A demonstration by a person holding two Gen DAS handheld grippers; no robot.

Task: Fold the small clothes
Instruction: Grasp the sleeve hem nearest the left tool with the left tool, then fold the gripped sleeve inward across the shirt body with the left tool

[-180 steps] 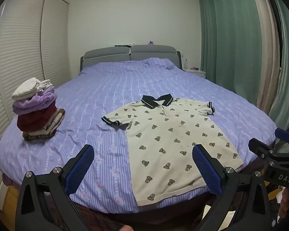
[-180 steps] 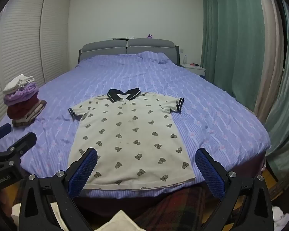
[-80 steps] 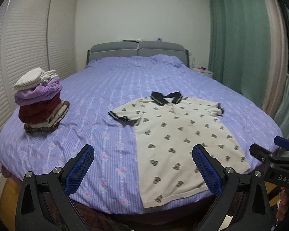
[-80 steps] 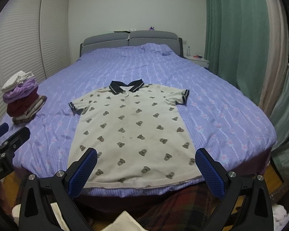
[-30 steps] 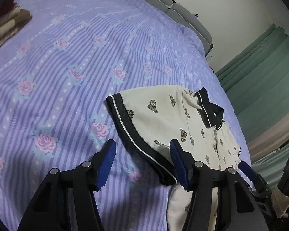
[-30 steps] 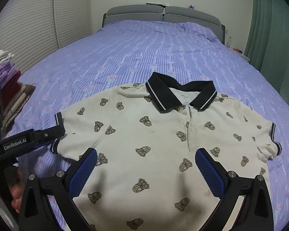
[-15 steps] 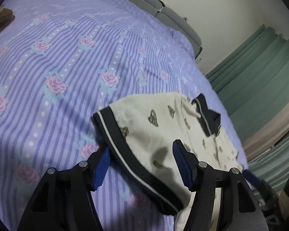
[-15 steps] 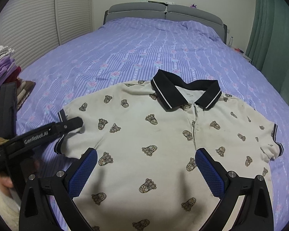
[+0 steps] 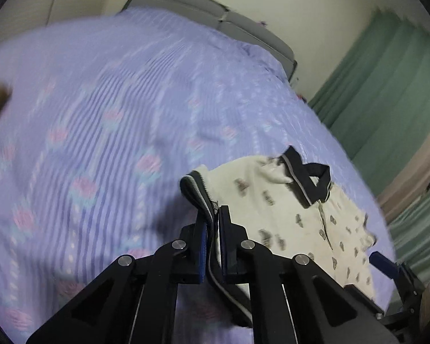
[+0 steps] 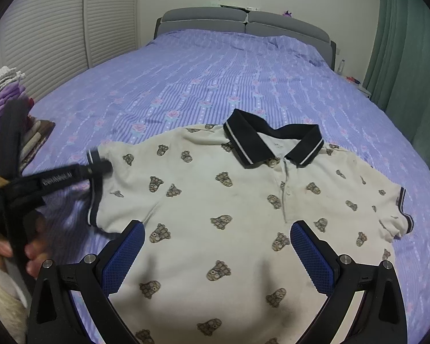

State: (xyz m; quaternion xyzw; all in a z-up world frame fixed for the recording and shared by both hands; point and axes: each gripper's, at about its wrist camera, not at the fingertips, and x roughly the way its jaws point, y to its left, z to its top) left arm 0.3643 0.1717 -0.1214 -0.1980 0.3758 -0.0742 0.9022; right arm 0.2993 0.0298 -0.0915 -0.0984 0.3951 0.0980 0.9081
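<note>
Bedroom, left wrist view: lilac striped bedspread with pink roses (image 9: 106, 120), grey padded headboard (image 9: 215, 17), green curtains (image 9: 387, 91); the picture is blurred. My left tongs (image 9: 212, 229) are pinched tight on the dark-trimmed sleeve cuff (image 9: 199, 193) of the cream short-sleeved polo shirt with bear print and navy collar (image 9: 286, 206), which lies flat near the foot of the bed. Cuff raised a little off the cover. My left tongs point along the bed toward the headboard.

Right wrist view: same shirt (image 10: 229, 200) spread face up, collar toward the headboard. My right tongs (image 10: 218, 252) hang above the chest with blue pads spread wide, holding nothing. Stack of folded clothes in white, lilac, dark red and brown (image 10: 5, 114) at the left edge.

Step in hand, as I judge: first fold, sleeve side inward. Next move calls for carrying the cuff across the chest and laying it flat.
</note>
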